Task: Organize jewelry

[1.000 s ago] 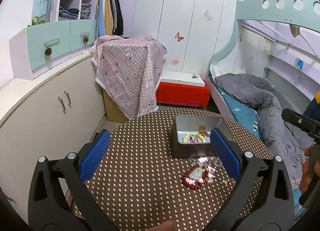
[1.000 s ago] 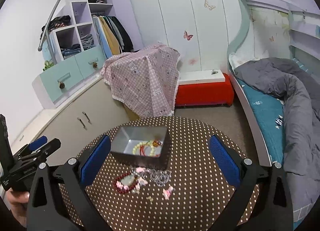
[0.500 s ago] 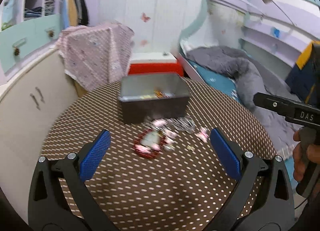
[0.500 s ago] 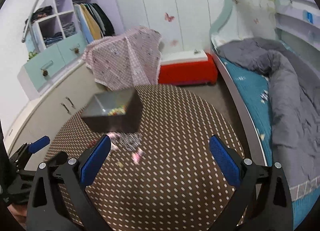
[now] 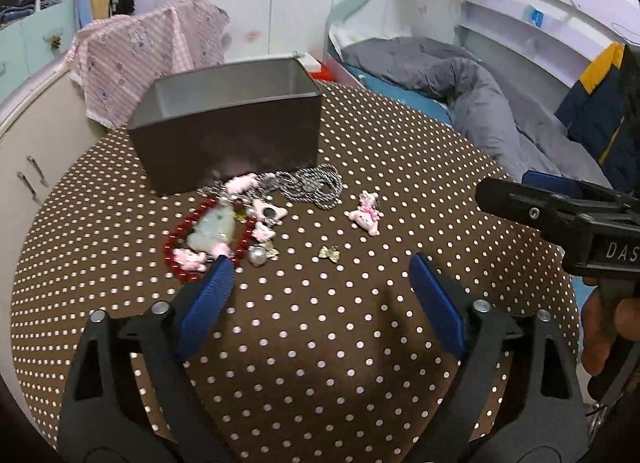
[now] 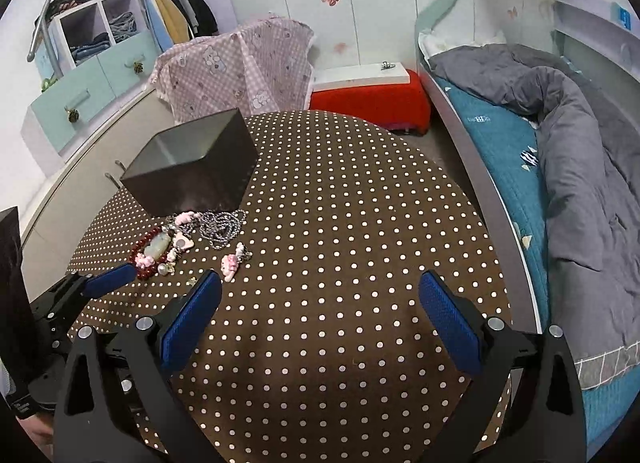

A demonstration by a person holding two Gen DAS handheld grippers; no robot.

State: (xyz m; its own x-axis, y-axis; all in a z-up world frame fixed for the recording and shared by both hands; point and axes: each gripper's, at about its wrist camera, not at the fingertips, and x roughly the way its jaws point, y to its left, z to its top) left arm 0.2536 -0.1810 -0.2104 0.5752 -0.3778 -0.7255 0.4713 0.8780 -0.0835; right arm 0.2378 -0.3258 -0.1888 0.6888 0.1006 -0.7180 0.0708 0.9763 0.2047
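A grey metal box [image 5: 228, 135] stands at the back of a round table with a brown polka-dot cloth [image 5: 320, 343]. In front of the box lie a red bead bracelet [image 5: 180, 235] with a pale pendant [image 5: 212, 229], a silver chain [image 5: 316, 183], a pink bunny charm [image 5: 366, 215] and a small gold bow charm [image 5: 330, 253]. My left gripper [image 5: 320, 263] hovers low just short of the gold charm. Its jaws are closing, and nothing is pressed between them. My right gripper [image 6: 320, 279] stands open over bare cloth, right of the pink charm [image 6: 232, 261].
A bed with a grey duvet [image 6: 580, 151] runs along the right. A red stool [image 6: 372, 103] and a pink checked cloth [image 6: 240, 63] stand behind the table, and white cabinets [image 6: 80, 183] stand at the left. A hand [image 5: 604, 327] holds the right gripper's handle.
Both grippers have sunk toward the table, and the jewelry pile now looks nearer and larger. The left view swung so the pile sits just ahead, and the left jaws have narrowed.
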